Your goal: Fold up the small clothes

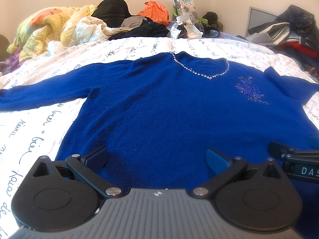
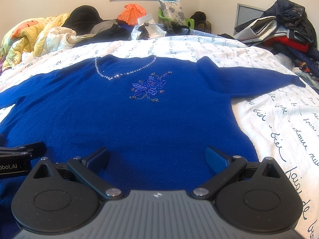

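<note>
A royal-blue knit sweater [image 1: 159, 103] [image 2: 123, 119] lies flat, front up, on the bed, with a rhinestone V-neckline [image 1: 201, 71] [image 2: 123, 71] and a beaded flower [image 2: 148, 87] on the chest. Its left sleeve [image 1: 39, 93] stretches out to the left; the right sleeve [image 2: 249, 75] stretches out to the right. My left gripper [image 1: 157, 158] hovers open over the lower hem on the left side. My right gripper [image 2: 157, 157] is open over the hem on the right side, and its arm shows at the right edge of the left wrist view [image 1: 295, 157]. Neither holds anything.
The bed has a white cover with blue handwriting print [image 1: 30, 135] [image 2: 279, 123]. At the far side lie a yellow quilt [image 1: 43, 27], dark clothes, an orange bag [image 1: 155, 10] and a patterned pillow [image 2: 172, 12]. A clothes heap [image 2: 283, 29] sits at the right.
</note>
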A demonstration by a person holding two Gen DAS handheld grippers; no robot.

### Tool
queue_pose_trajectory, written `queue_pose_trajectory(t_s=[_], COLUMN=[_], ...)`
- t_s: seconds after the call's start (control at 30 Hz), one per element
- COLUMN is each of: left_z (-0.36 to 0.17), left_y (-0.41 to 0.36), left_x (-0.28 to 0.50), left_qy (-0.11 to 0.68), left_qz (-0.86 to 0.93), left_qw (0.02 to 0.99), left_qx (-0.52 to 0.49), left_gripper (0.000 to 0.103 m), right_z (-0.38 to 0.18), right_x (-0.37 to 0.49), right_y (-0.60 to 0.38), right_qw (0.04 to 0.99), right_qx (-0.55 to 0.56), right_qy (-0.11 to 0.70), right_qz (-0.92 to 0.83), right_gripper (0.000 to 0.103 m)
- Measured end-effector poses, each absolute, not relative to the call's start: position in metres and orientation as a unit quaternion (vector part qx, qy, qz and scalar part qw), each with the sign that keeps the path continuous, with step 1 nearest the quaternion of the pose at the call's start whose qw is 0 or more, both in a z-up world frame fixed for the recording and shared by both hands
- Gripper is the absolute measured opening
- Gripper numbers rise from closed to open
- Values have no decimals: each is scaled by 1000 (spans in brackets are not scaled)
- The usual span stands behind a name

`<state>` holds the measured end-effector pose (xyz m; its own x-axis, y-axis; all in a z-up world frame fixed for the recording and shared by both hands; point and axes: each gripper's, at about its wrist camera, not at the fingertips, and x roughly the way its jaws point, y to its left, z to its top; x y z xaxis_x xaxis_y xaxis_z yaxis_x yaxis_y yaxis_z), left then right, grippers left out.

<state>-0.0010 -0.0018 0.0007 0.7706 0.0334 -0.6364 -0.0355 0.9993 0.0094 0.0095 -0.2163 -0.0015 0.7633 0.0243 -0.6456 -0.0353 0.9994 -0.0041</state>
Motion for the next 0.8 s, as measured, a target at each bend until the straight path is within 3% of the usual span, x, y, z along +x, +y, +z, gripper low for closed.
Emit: queue_pose_trajectory(t_s=[0.3,0.4,0.57,0.8], left_z=[1,1,1,1], left_y=[-2,-2,-2,-2], left_x=[-1,-1,-1,-1], left_qy=[338,338,338,338], left_qz=[18,18,18,18], left_qw=[941,941,941,941], left_qx=[-2,-2,-2,-2], left_gripper=[103,103,103,103], right_z=[-1,14,45,45], right_x=[9,17,43,133], right_y=[-219,-244,-347,-540], right_qw=[933,932,955,910], right_qx=[-14,30,126,312], right_qy=[358,354,265,229], right_qz=[38,75,32,-151], right_gripper=[103,103,103,103])
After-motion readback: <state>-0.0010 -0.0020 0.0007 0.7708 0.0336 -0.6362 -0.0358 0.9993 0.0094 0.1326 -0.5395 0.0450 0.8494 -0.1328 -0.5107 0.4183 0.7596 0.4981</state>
